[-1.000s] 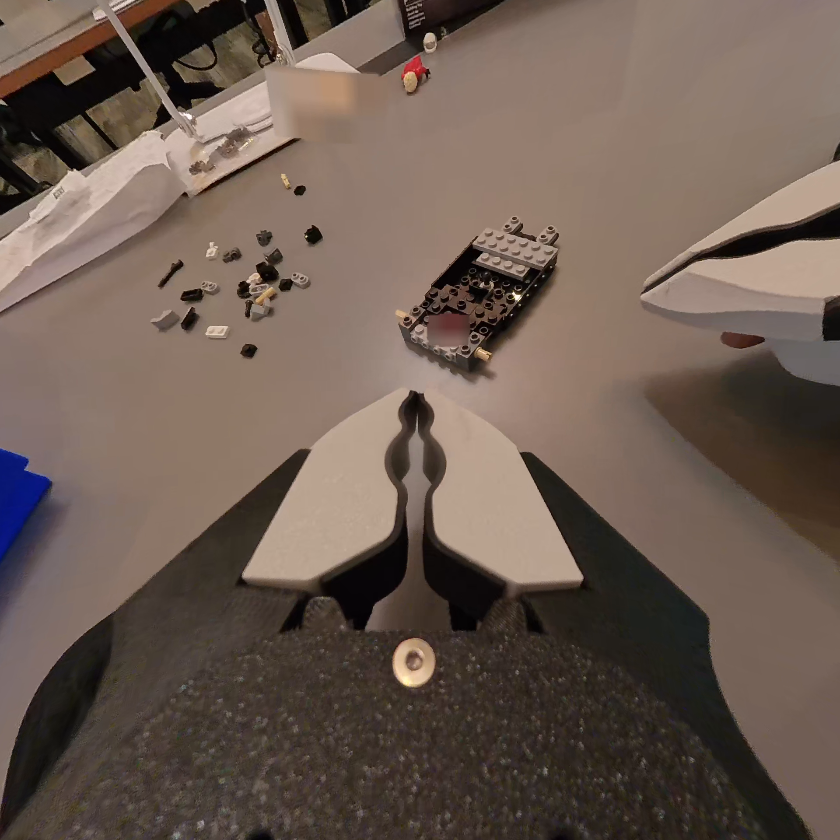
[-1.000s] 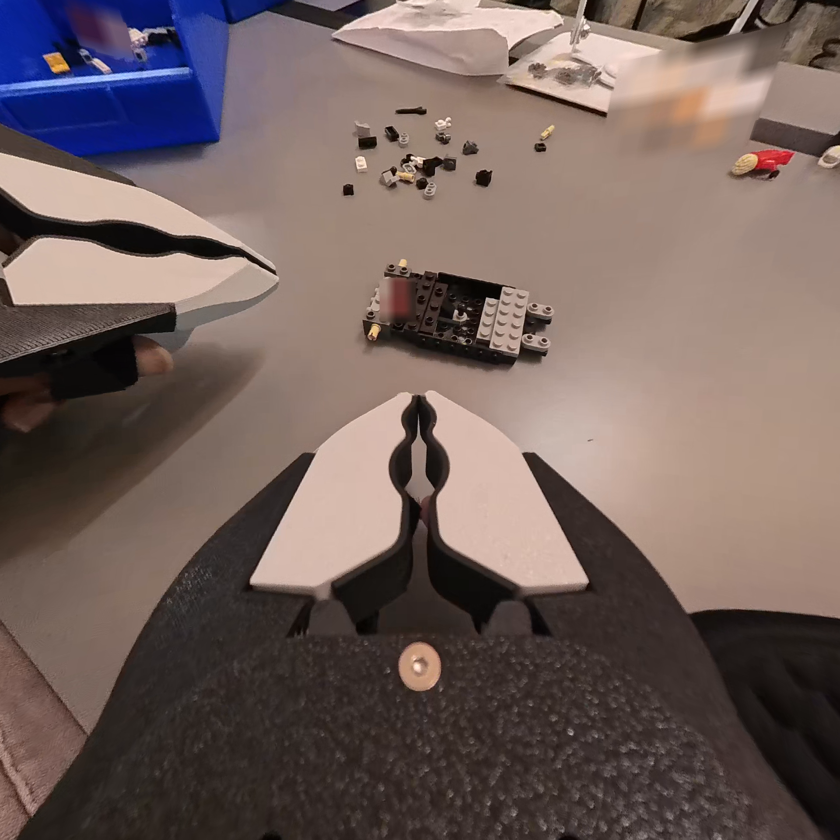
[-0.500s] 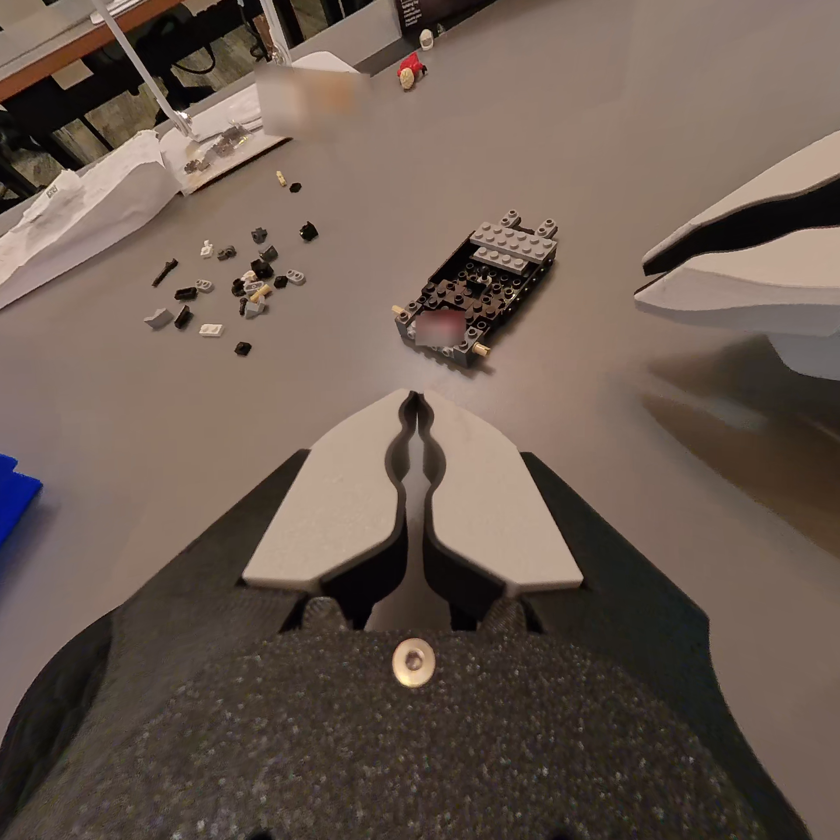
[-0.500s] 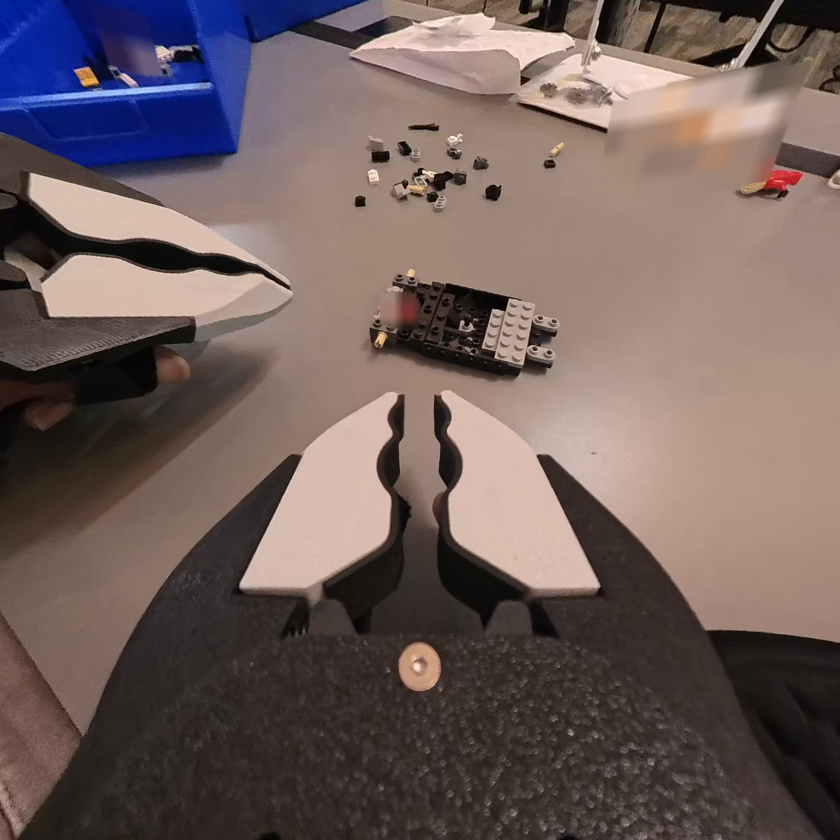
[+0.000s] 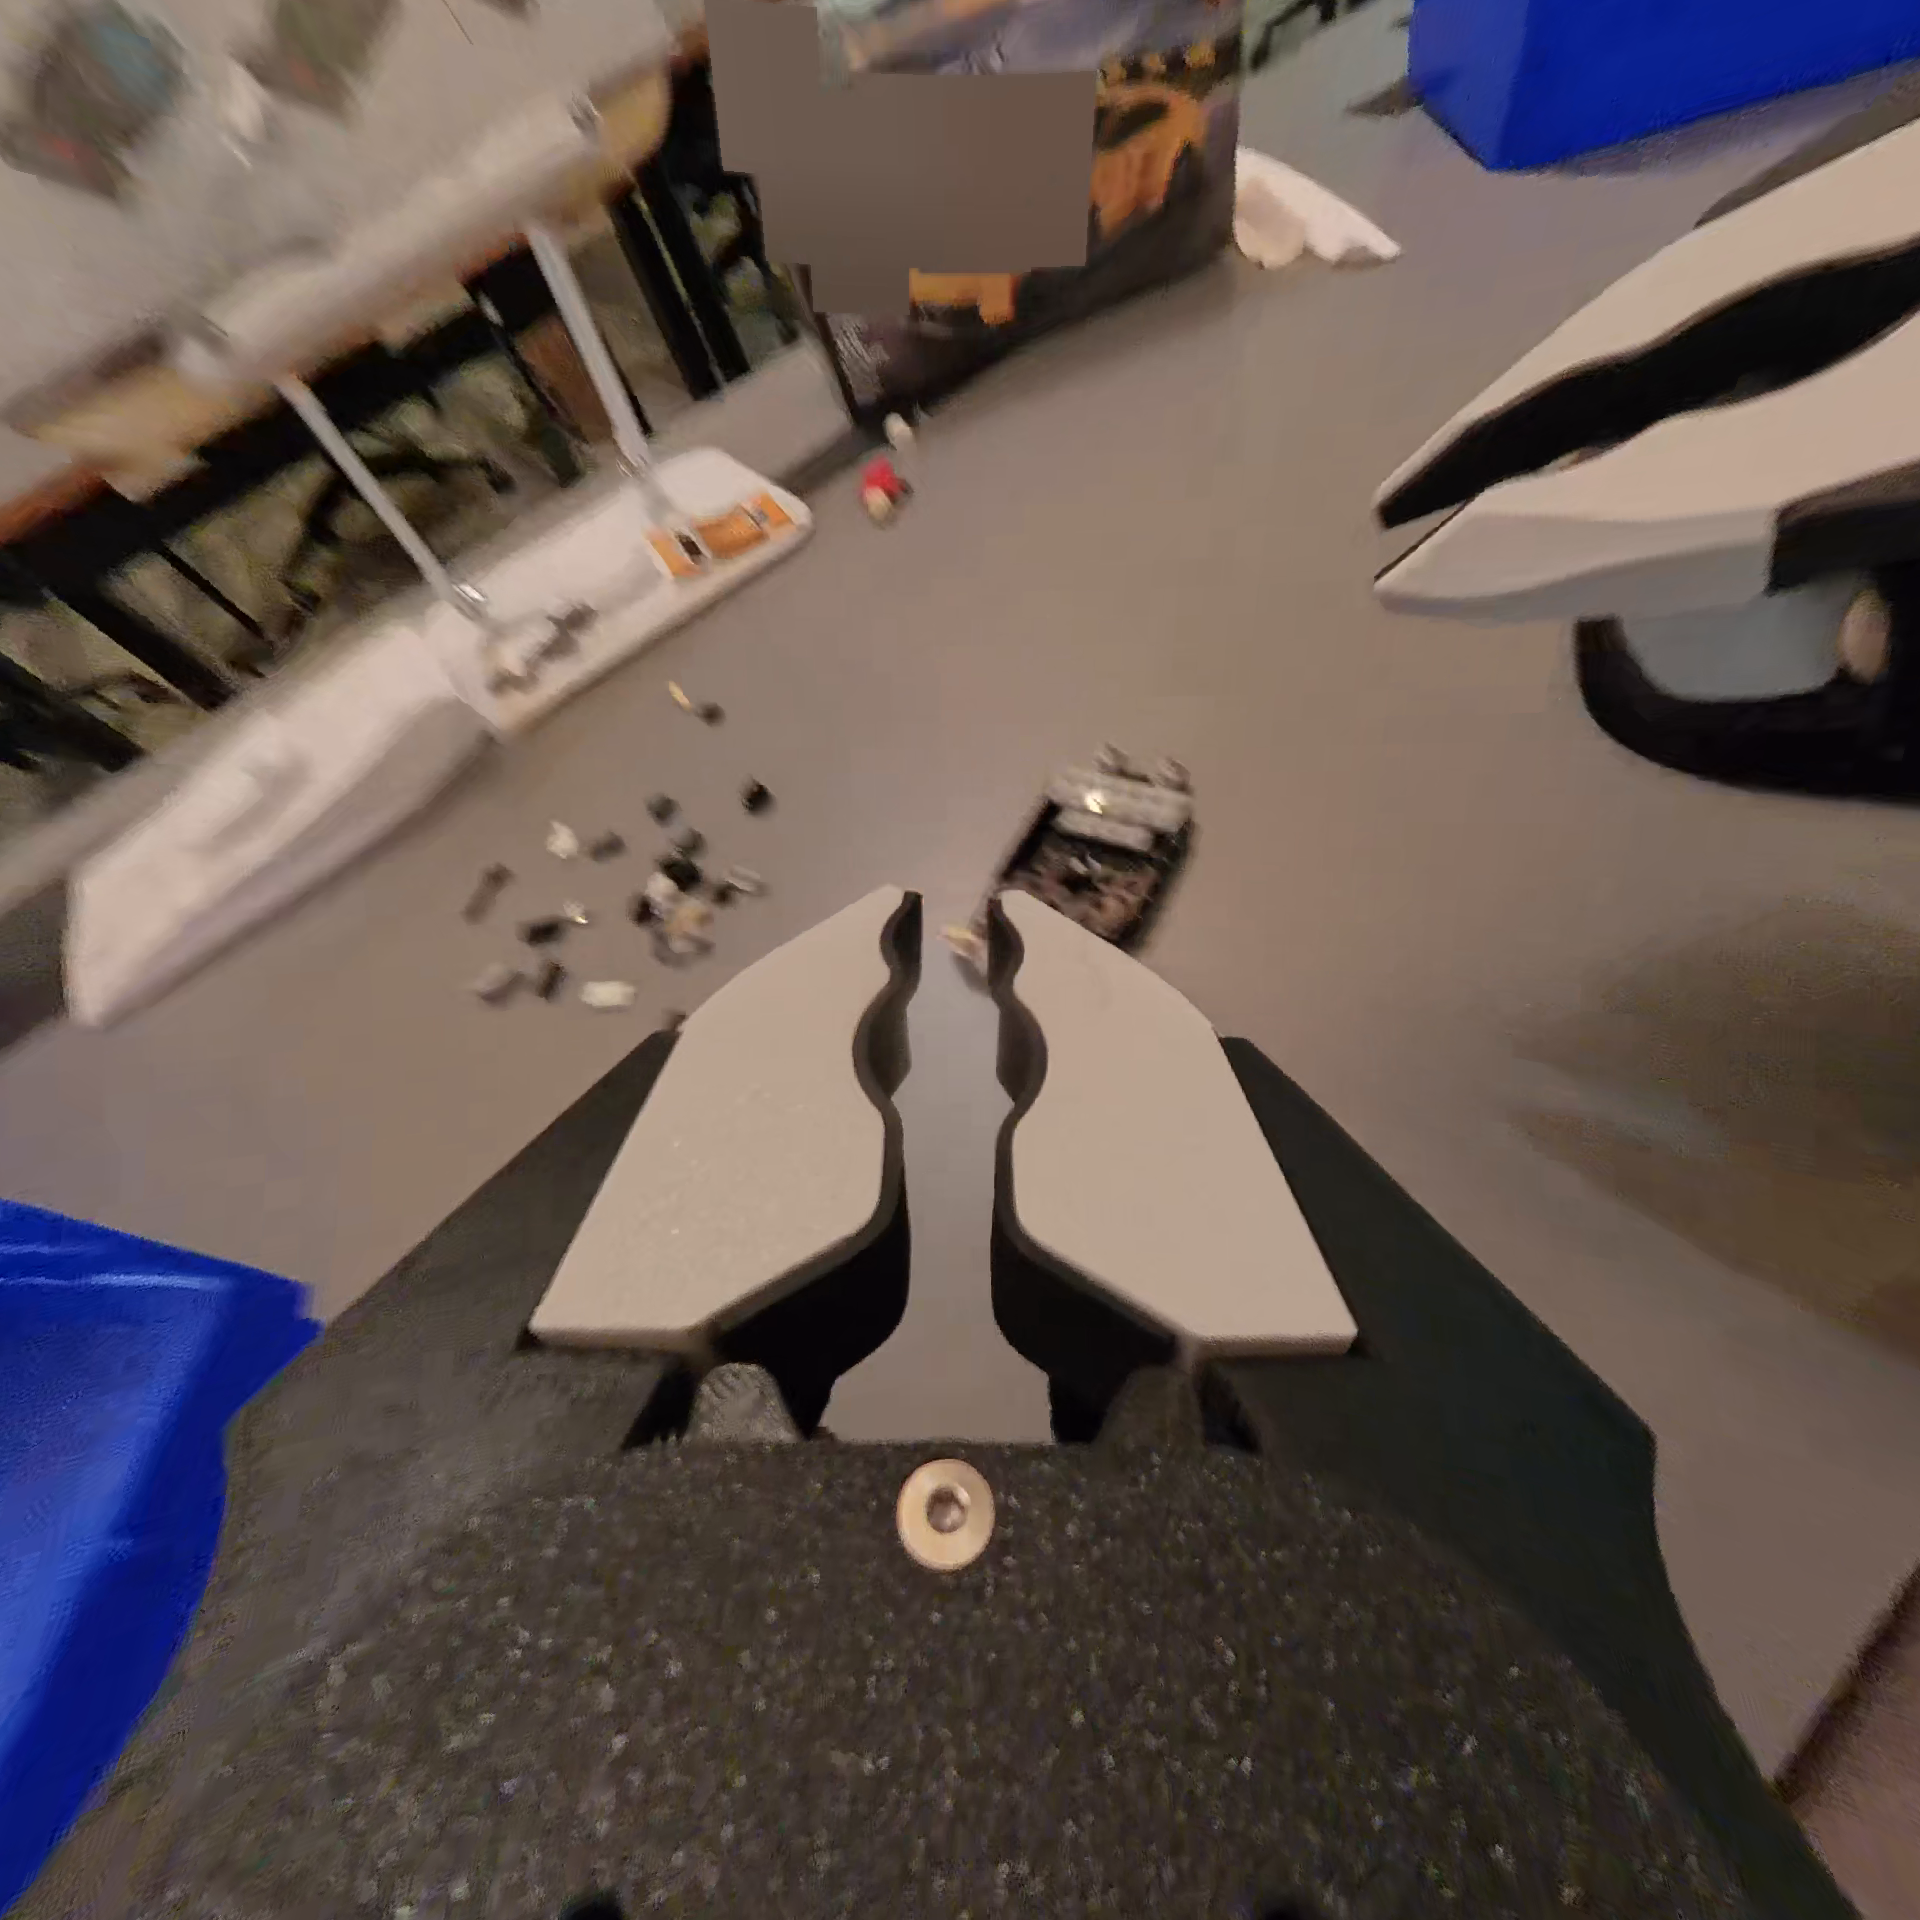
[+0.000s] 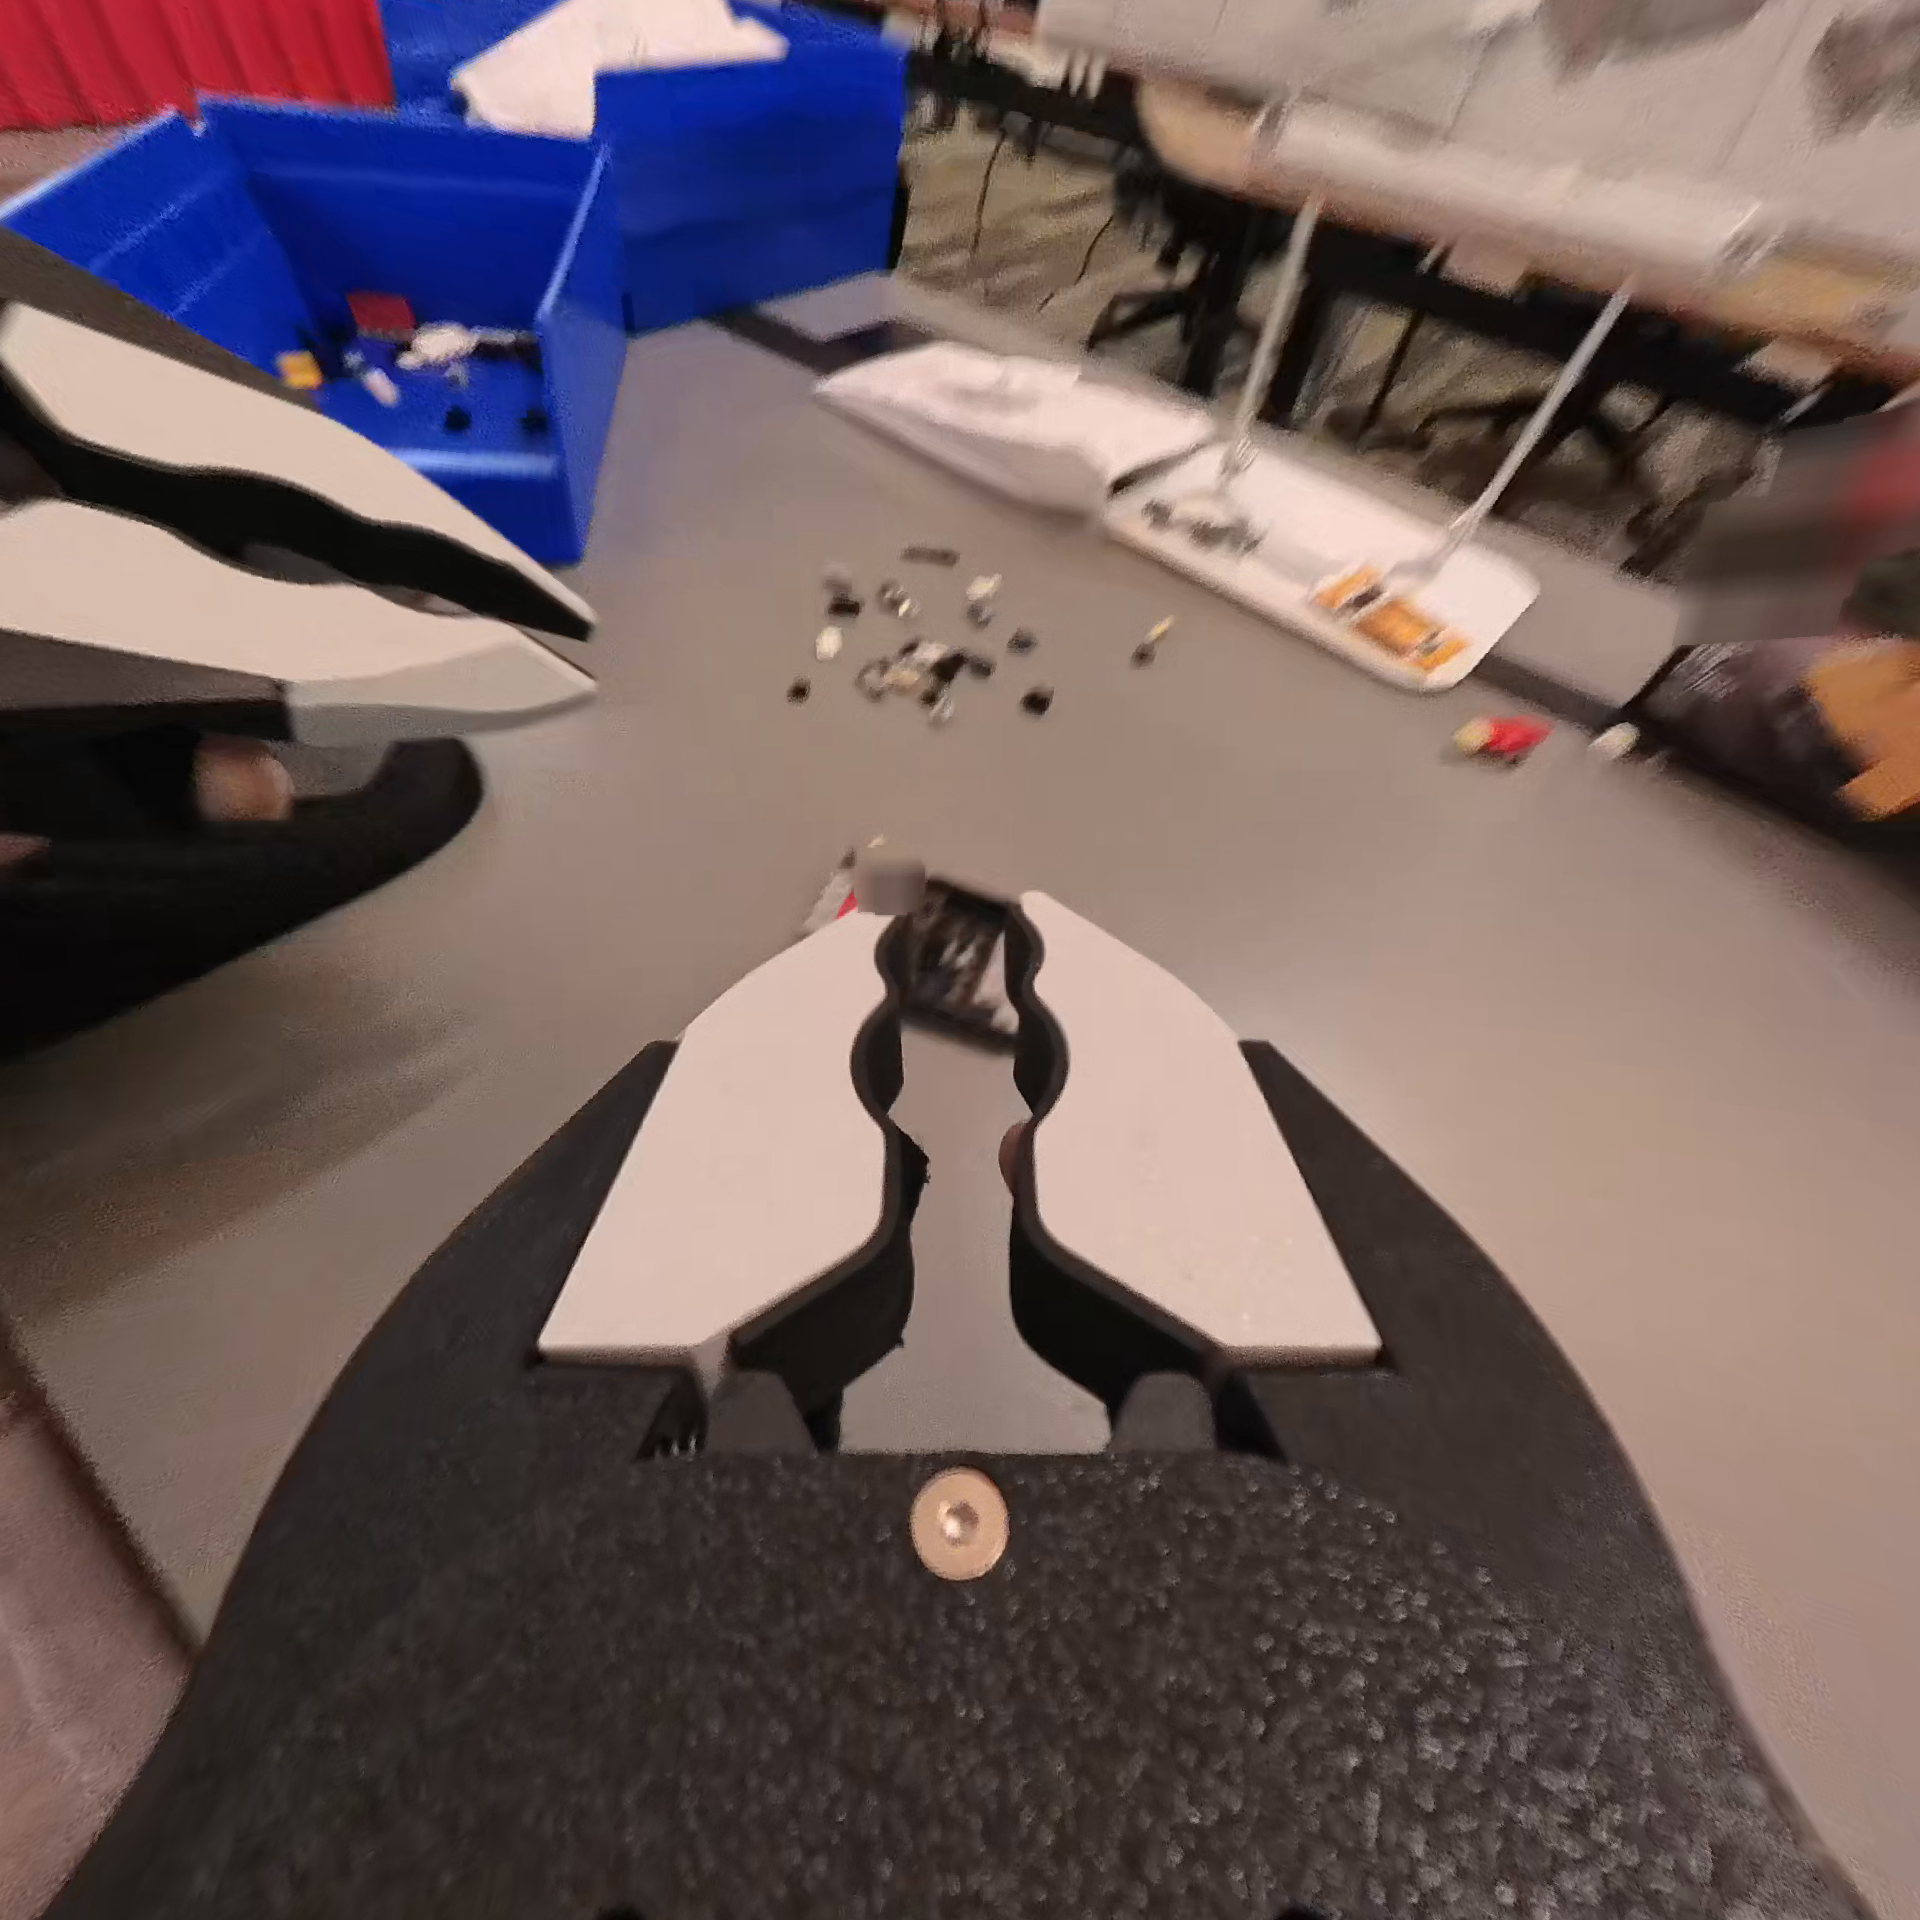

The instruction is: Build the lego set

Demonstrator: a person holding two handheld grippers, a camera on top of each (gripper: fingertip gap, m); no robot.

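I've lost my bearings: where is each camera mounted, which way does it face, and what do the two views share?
Left wrist view: on the left gripper, facing forward over the grey table at the lego chassis; right gripper at right.
Right wrist view: on the right gripper, facing the chassis; left gripper at left, a fingertip under it.
Shared: chassis, loose pieces, both grippers open.

The left tongs (image 5: pixel 954 914) hang parted and empty above the grey desk (image 5: pixel 1299 935). Just beyond the tips lies a half-built black and grey lego chassis (image 5: pixel 1101 847), loose small pieces (image 5: pixel 634 894) scattered to its left. The right tongs (image 5: pixel 1392 540) reach in at upper right, slightly parted.
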